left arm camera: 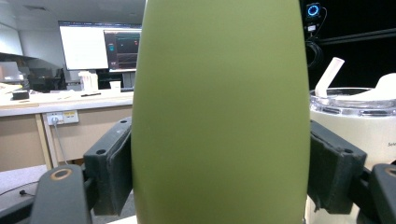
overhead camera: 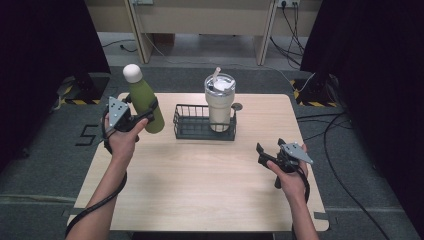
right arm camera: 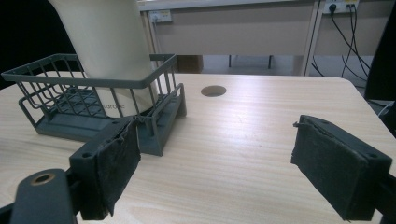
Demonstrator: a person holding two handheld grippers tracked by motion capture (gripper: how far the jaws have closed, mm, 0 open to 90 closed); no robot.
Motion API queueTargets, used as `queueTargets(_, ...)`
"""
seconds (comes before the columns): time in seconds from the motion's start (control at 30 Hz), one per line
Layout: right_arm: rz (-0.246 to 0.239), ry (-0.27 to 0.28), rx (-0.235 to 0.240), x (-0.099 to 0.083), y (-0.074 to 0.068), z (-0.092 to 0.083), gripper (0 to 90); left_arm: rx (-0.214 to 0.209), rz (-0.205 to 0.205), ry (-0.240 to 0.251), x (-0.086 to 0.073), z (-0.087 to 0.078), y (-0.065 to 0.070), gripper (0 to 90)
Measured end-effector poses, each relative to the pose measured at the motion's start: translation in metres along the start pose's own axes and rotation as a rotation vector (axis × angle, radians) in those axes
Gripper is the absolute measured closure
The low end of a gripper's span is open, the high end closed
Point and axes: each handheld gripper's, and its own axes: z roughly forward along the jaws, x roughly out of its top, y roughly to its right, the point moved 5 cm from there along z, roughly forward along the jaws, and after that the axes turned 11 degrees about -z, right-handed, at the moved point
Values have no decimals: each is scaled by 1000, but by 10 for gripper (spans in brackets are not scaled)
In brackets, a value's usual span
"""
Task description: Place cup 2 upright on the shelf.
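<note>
The left gripper (overhead camera: 131,118) has its jaws clamped on the bottle (overhead camera: 144,100), tilted near the surface's far-left corner, beside the basket (overhead camera: 187,127). The right gripper (overhead camera: 272,152) gapes empty near the right edge.

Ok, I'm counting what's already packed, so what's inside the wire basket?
The cream tumbler with lid and straw stands at the right end of the wire basket. The rest of the basket floor looks bare. The tumbler's contents are hidden by its opaque wall.
</note>
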Motion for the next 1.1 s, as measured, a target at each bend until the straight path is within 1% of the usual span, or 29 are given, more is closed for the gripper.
queueTargets(0.33, 7, -3, -1, 0, 0, 0, 149, -13, -5, 6, 5, 5, 6, 214)
queueTargets(0.7, 4, -3, -1, -1, 1, 0, 149, -26, -6, 14, 10, 10, 11, 214)
queueTargets(1.1, 5, -5, -3, -1, 1, 0, 149, -43, -5, 19, 13, 17, 20, 213)
